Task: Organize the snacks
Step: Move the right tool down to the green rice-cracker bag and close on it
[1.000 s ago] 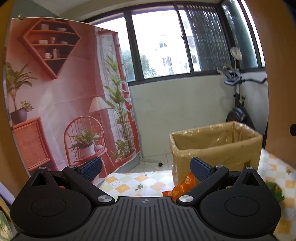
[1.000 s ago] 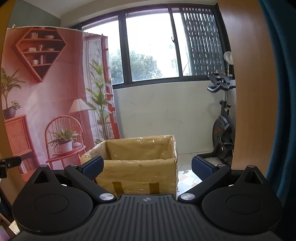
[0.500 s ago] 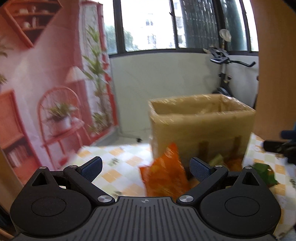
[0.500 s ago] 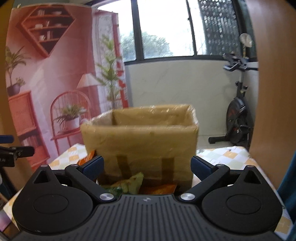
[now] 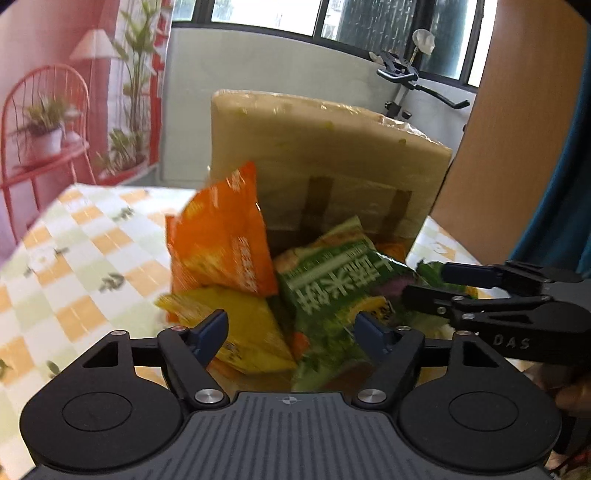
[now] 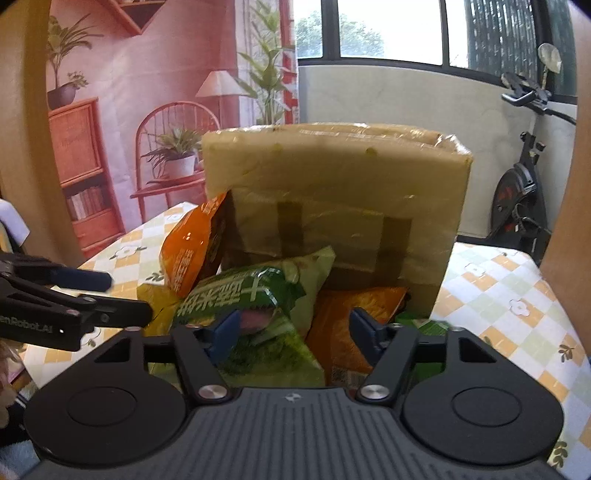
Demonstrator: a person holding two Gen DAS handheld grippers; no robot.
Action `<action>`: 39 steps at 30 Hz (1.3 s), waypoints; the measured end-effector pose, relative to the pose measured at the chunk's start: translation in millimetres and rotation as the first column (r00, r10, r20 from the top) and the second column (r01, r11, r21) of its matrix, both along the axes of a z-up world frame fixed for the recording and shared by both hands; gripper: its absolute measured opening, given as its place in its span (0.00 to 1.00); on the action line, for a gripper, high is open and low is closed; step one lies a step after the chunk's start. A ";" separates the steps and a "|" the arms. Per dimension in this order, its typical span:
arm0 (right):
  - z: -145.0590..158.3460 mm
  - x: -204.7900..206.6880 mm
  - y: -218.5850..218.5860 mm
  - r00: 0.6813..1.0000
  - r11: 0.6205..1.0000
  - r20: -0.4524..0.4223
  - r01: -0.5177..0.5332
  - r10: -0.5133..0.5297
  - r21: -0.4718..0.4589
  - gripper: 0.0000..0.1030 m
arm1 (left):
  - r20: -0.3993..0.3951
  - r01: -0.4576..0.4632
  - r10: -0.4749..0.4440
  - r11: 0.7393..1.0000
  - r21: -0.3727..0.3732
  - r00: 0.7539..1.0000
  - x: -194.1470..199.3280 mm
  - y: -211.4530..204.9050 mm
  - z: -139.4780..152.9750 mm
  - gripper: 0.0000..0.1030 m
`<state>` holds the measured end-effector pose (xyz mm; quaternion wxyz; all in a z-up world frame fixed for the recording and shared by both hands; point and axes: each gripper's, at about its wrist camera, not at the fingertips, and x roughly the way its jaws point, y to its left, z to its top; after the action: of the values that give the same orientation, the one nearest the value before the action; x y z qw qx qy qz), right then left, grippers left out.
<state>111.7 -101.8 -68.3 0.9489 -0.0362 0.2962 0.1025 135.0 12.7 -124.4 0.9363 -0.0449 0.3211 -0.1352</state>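
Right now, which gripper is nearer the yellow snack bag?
Left. The left gripper, jaws closing, has the yellow snack bag between its fingers; the right gripper sits over the green bag beside it.

The left black plastic two-finger gripper point(image 5: 291, 330) had blue fingertip pads point(image 5: 212, 330), silver pivot screws and a ribbed grey body. The matching right gripper point(image 6: 291, 328) bore white "DAS" lettering.

a pink backdrop point(image 6: 140, 110) printed with a chair, lamp and plants hangs to the left, windows point(image 6: 388, 29) run along the far wall, an exercise bike point(image 6: 524, 184) stands right, and a checked tablecloth point(image 5: 74, 266) covers the table.
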 end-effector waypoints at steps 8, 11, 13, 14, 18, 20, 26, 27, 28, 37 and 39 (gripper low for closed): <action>-14.9 0.7 6.8 0.999 0.999 -0.007 -0.042 0.042 -0.029 0.56 | -0.018 0.036 -0.037 0.997 -0.061 0.999 0.8 -6.0 -15.1 0.65; -19.1 -0.2 5.5 0.999 0.999 -0.009 -0.050 0.050 -0.013 0.52 | -0.026 0.048 -0.050 0.996 -0.077 0.998 3.6 -7.9 -18.7 0.61; -21.8 -1.4 4.8 0.999 0.999 -0.010 -0.050 0.050 -0.010 0.49 | -0.012 0.060 -0.061 0.995 -0.079 0.998 4.8 -9.9 -18.8 0.59; -23.0 -1.7 4.2 0.999 0.999 -0.012 -0.048 0.048 -0.011 0.49 | -0.011 0.071 -0.072 0.994 -0.082 0.997 6.6 -11.4 -19.1 0.55; -28.6 -1.0 -1.5 0.999 0.999 -0.032 -0.039 0.039 0.015 0.43 | -0.023 0.090 -0.092 0.993 -0.077 0.995 15.4 -18.5 -23.8 0.53; -31.0 -0.9 -3.2 0.999 0.999 -0.041 -0.035 0.036 0.026 0.42 | -0.023 0.094 -0.096 0.993 -0.076 0.995 19.7 -21.5 -26.2 0.53; -35.6 0.1 -6.1 0.998 0.999 -0.048 -0.029 0.031 0.046 0.38 | -0.023 0.085 -0.087 0.994 -0.072 0.996 32.8 -26.8 -30.6 0.53; -35.8 0.5 -6.0 0.998 0.998 -0.050 -0.028 0.030 0.047 0.38 | -0.023 0.087 -0.089 0.994 -0.071 0.996 35.7 -27.8 -31.0 0.53; -36.2 1.0 -6.4 0.998 0.998 -0.051 -0.027 0.029 0.051 0.38 | -0.024 0.091 -0.093 0.993 -0.072 0.995 38.0 -28.3 -31.8 0.54; -37.1 3.9 0.1 0.999 0.999 -0.039 -0.037 0.038 0.008 0.37 | -0.013 0.116 -0.116 0.991 -0.061 0.993 50.4 -32.1 -41.7 0.54; -38.3 4.8 -0.1 0.999 0.999 -0.039 -0.037 0.037 0.007 0.35 | -0.003 0.120 -0.120 0.991 -0.052 0.993 50.0 -32.8 -42.2 0.54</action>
<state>116.5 -102.0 -106.6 0.9410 -0.0369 0.3135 0.1217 185.0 -20.1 -166.6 0.9239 -0.0502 0.3227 -0.1995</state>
